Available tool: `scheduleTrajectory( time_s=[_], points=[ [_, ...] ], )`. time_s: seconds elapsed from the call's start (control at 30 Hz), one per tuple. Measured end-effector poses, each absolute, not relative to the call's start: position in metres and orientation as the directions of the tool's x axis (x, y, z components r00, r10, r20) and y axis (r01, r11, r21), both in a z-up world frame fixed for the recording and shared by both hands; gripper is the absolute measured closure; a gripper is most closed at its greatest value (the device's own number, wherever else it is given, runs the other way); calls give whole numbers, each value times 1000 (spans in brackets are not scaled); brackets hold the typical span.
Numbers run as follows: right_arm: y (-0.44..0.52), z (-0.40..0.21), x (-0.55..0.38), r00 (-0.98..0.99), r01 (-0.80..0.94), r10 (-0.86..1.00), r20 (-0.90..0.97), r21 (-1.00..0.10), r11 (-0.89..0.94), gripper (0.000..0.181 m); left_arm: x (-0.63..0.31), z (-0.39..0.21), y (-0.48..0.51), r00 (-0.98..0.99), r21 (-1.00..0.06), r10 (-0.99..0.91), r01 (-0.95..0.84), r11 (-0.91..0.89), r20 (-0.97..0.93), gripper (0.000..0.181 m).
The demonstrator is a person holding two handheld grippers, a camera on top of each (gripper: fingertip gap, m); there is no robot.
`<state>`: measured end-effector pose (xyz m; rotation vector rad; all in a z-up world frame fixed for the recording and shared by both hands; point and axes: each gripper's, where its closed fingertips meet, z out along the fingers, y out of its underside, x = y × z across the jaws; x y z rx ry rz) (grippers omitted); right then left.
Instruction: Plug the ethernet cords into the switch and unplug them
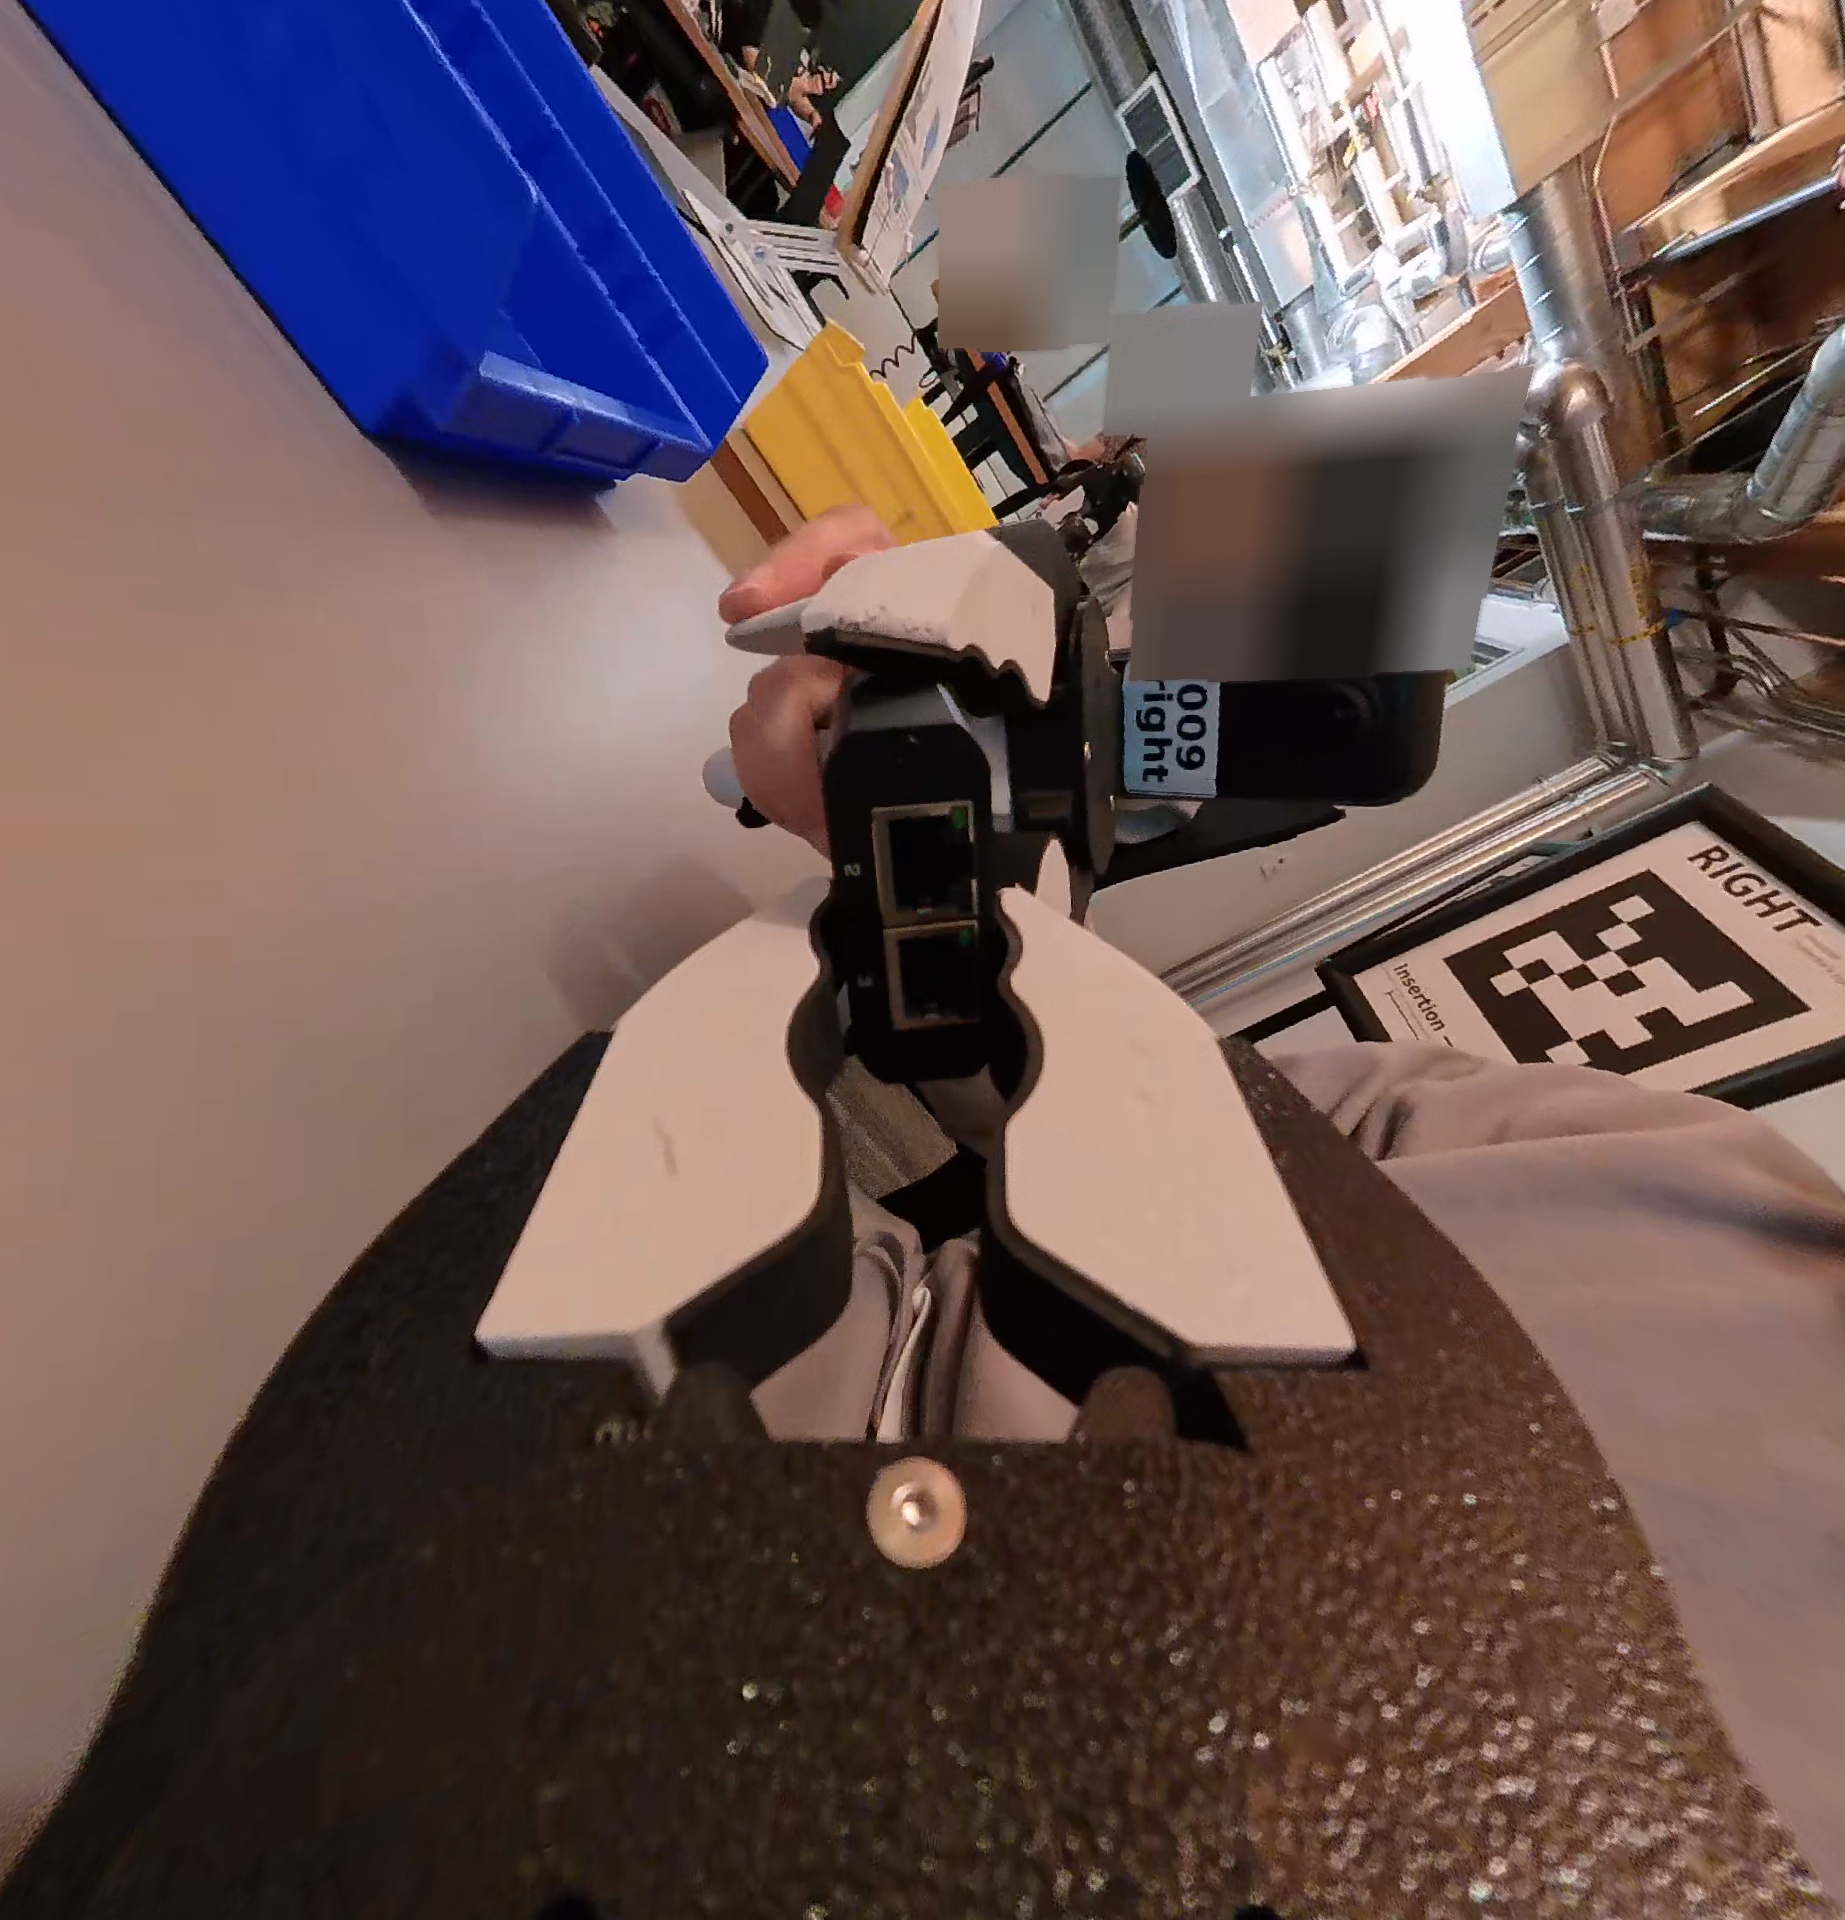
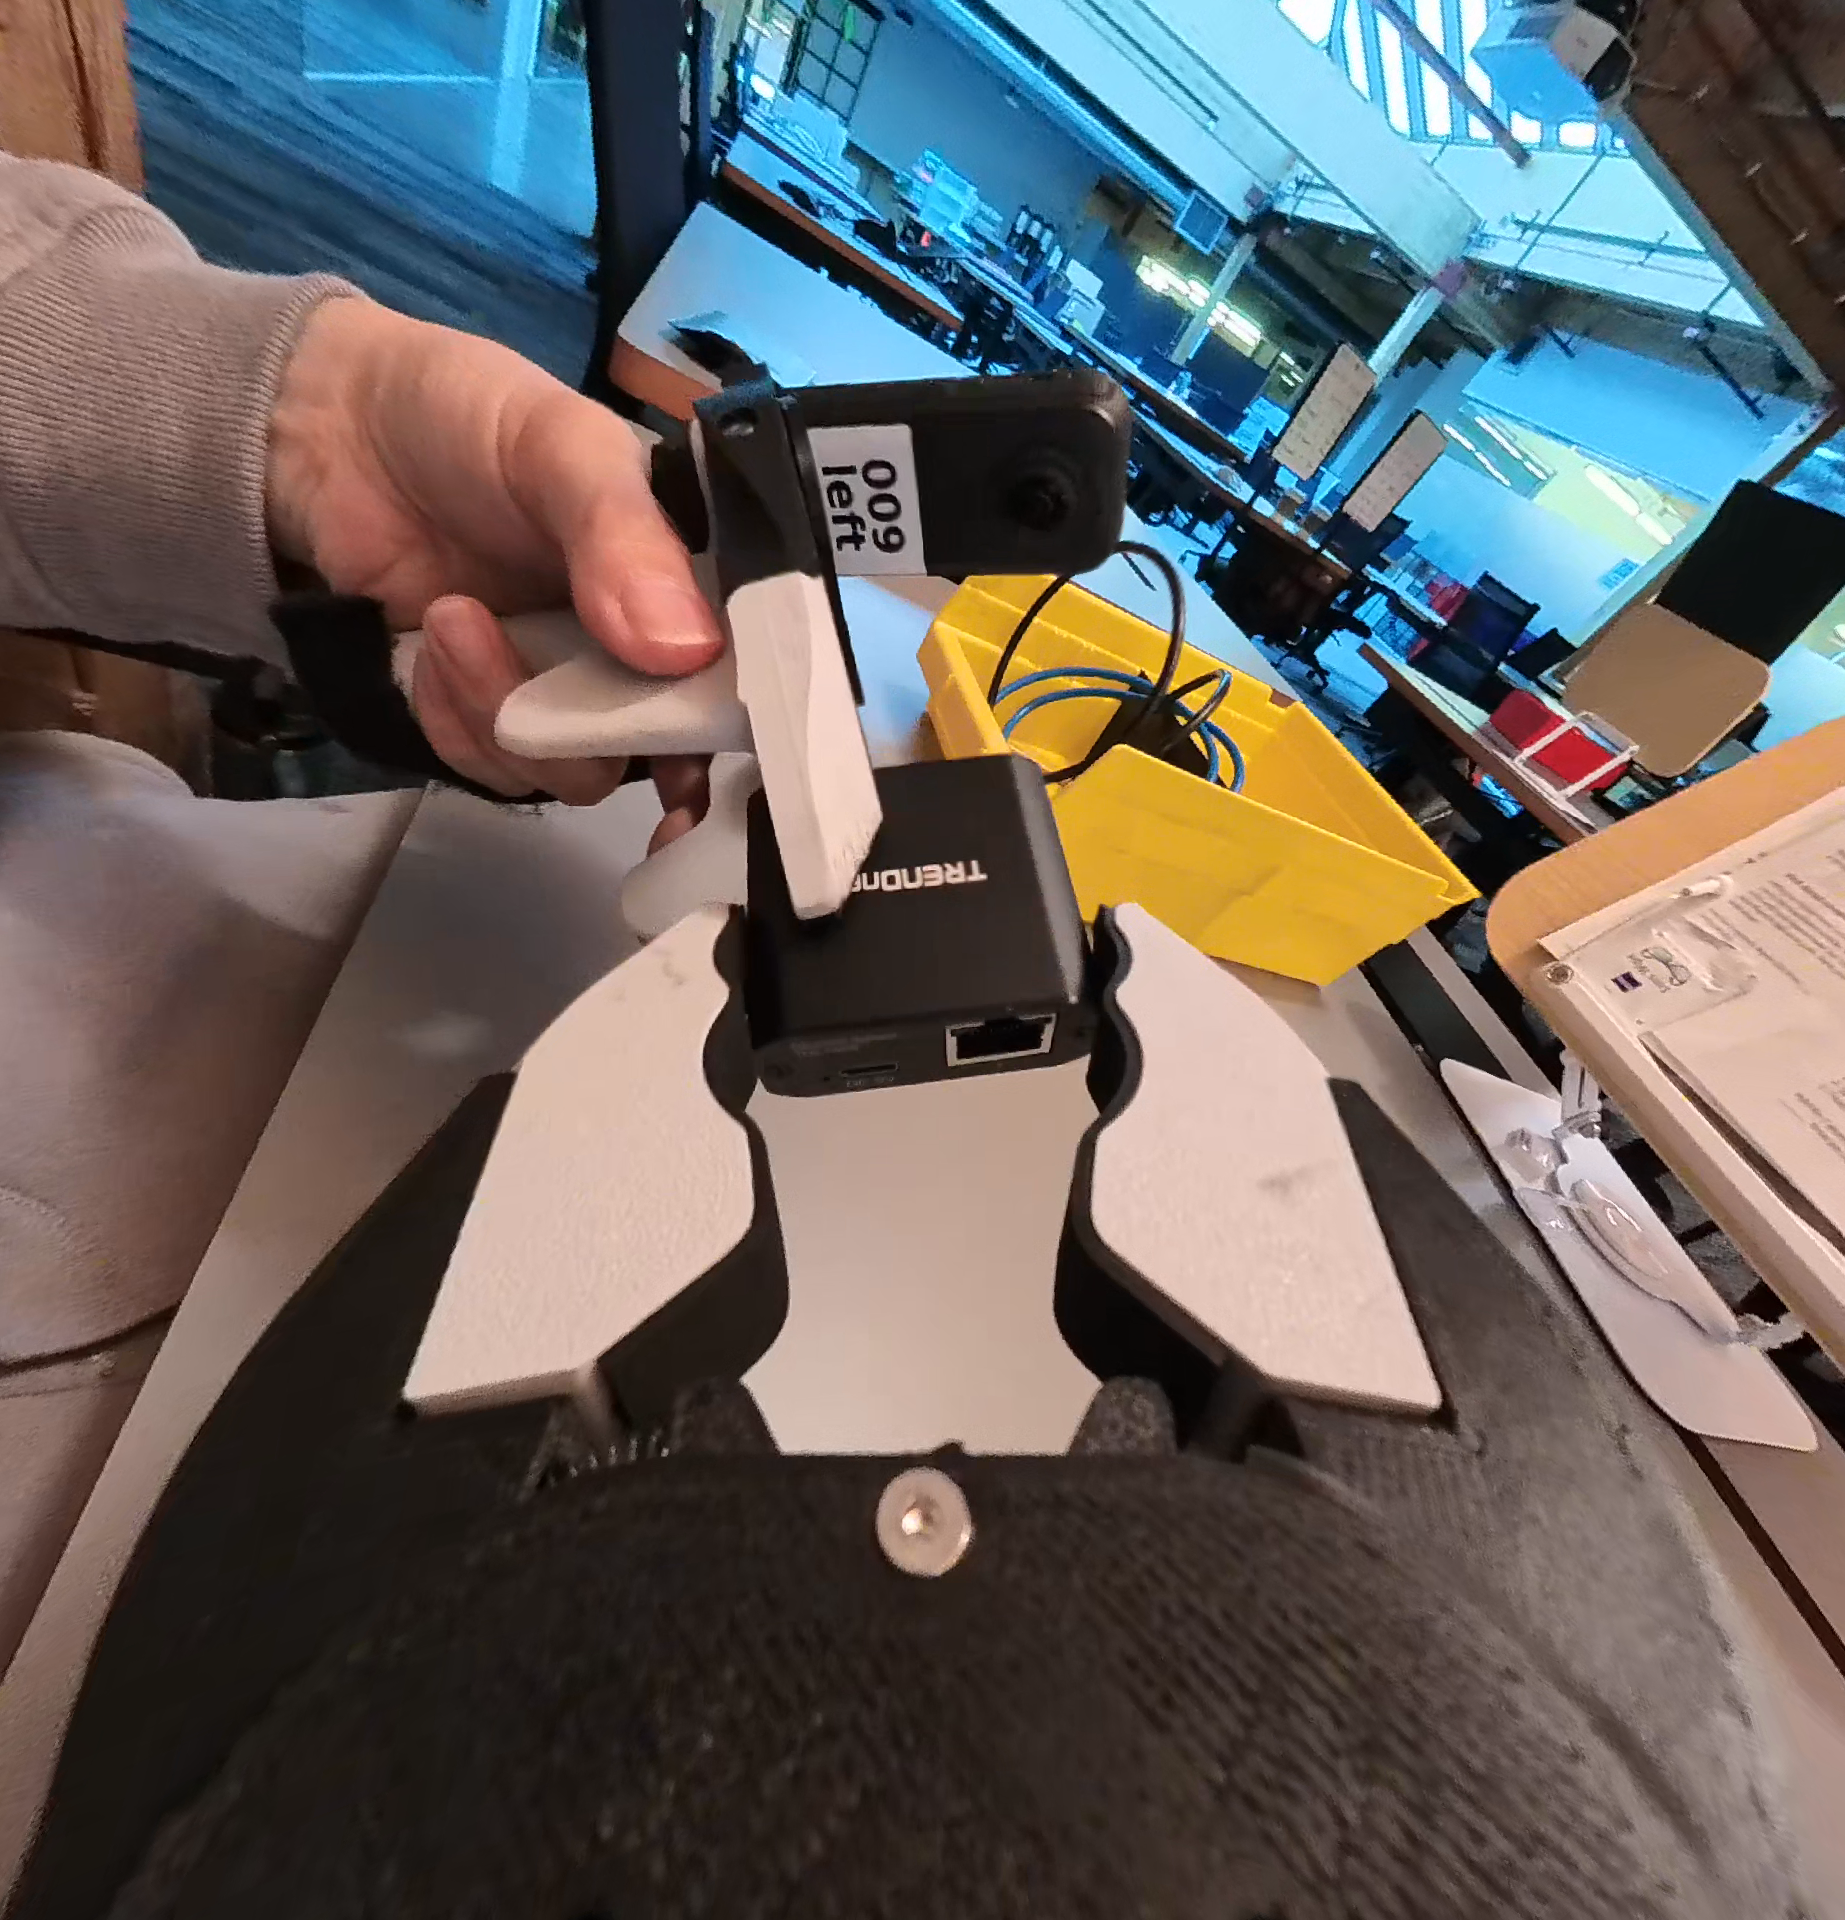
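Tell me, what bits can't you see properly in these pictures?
- Left wrist view: the left gripper covers the switch's sides.
- Right wrist view: the yellow bin's wall hides where the cords end.
- Left wrist view: grey patches cover the background.

The small black metal switch box [image 2: 913,914] is hemmed in on all sides: the right tool [image 2: 913,997] clasps its two flanks and the left tool [image 1: 910,997] pinches it top and bottom, so its lone port on the near face is open only through the narrow gap between the right tool's white fingers [image 2: 1188,1143]. The bare pale tabletop [image 2: 907,1268] below that gap lies clear. Behind the box the yellow plastic bin [image 2: 1250,831] with its coiled blue and black cords [image 2: 1126,696] blocks the far side, a paper-covered wooden board [image 2: 1728,997] stands to the right, and a blue plastic tote [image 1: 378,229] walls off another stretch of tabletop.
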<state>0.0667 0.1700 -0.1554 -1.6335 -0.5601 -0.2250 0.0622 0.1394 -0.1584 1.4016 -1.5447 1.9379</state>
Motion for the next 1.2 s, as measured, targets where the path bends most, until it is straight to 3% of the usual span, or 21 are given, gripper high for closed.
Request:
scheduleTrajectory(
  time_s=[0.93,1.13,1.2],
  points=[
    [173,-165,70,855,500,214,473,-861,-97,116,63,-163,139,-476,-599,-380,-725,-339,793,158],
    [175,-164,85,900,426,151,408,-897,-114,116,75,-159,149,-495,-641,-412,-650,-408,765,151],
    [171,-160,99,921,387,102,377,-914,-118,116,79,-155,163,-507,-703,-492,-579,-413,707,150]
  ],
)
